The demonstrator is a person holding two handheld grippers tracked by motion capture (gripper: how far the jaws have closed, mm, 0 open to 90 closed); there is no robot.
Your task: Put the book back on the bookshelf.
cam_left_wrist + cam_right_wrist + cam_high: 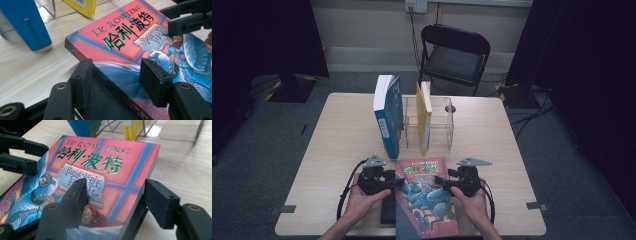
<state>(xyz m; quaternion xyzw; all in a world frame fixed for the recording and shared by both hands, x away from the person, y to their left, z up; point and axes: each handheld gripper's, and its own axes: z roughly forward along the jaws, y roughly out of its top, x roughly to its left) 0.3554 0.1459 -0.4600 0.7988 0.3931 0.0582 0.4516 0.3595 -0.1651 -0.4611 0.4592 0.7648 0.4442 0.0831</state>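
Harry Potter paperback (426,197) lies flat, cover up, at the near table (337,135) edge, partly on a black slab (388,210). Thick, looks fairly heavy, glossy cover so probably slippery; block is stiff but covers flex. Best held across its thickness at both long edges. Left gripper (398,183) straddles the spine edge and right gripper (438,181) the fore-edge, one jaw above the cover and one below; can't tell if the pads press yet. Ahead: clear wire book rack (439,125) holding a yellow book (424,117), with a blue book (388,115) leaning at its left. Free slot right of yellow; rack wires could snag.
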